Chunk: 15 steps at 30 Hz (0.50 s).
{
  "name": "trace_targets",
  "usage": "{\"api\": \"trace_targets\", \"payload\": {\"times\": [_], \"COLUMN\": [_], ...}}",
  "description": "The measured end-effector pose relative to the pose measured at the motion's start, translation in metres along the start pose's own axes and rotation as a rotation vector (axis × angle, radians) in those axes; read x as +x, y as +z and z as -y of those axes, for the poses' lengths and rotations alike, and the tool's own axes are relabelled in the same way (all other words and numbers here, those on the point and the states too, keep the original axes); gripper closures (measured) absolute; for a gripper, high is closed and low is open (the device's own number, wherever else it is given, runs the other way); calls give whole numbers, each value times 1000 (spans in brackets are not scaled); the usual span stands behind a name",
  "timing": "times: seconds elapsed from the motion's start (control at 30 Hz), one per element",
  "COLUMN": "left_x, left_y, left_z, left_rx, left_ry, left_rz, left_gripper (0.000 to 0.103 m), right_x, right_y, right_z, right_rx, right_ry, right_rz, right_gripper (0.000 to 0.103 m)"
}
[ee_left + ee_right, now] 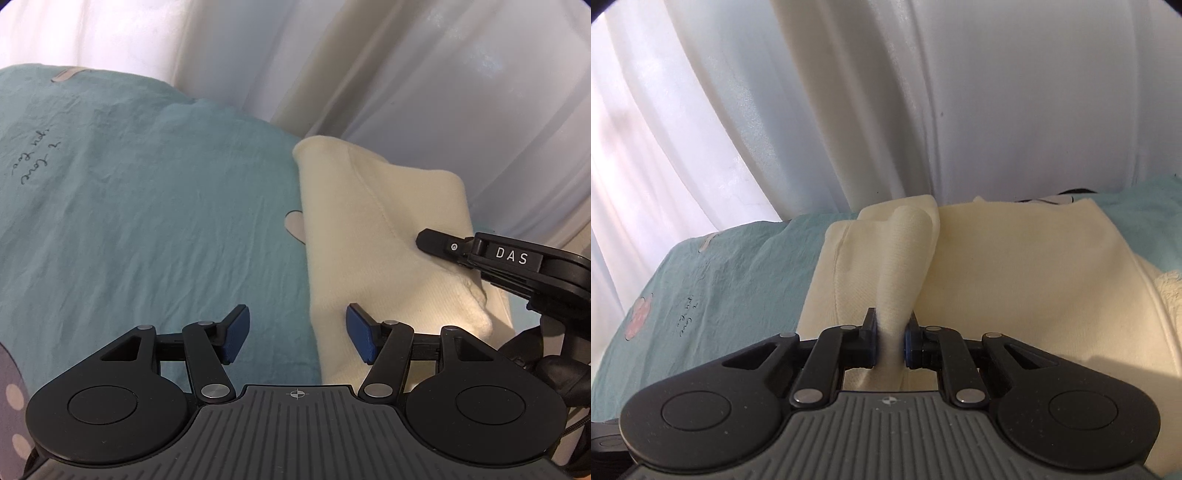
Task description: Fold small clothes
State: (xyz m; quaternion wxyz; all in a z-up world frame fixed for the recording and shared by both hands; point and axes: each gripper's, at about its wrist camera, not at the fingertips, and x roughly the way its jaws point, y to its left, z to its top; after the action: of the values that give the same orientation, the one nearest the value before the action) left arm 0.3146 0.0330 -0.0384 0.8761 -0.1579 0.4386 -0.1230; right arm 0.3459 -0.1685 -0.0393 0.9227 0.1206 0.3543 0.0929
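Your right hand-held gripper is pinching the cream garment, its length running away from you, while your left hand-held gripper is hovering spread at its left edge

The bed's teal sheet lies bare and flat across its whole left part, so a gripper could sweep in there freely. Toward the right side the cream garment covers the bed, with a raised fold pinched in the right gripper, which blocks that approach. White curtains hang close along the bed's far edge, leaving little room beyond it.
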Motion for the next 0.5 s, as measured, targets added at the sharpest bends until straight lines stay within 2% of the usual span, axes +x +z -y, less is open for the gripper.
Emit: {"api": "trace_targets", "payload": {"times": [0.13,0.2,0.3,0.4,0.5], "left_x": [-6,-7,-3,4,11], "left_y": [-3,-4,-7,-12,-21], "left_z": [2,2,5,13,22], "left_rx": [13,9,2,38,71], "left_ry": [-26,-32,-48,-47,-51], "left_rz": [2,0,-20,-49,-57], "left_gripper": [39,38,38,38,38], "right_x": [-28,-38,-41,-39,-32], "right_y": [-3,-5,-15,-27,-32], "right_z": [-9,-5,11,31,62], "right_rx": [-118,-133,-119,-86,35], "right_ry": [-84,-118,-176,-231,-206], "right_rz": [95,115,104,73,27], "right_gripper": [91,91,91,91,90]}}
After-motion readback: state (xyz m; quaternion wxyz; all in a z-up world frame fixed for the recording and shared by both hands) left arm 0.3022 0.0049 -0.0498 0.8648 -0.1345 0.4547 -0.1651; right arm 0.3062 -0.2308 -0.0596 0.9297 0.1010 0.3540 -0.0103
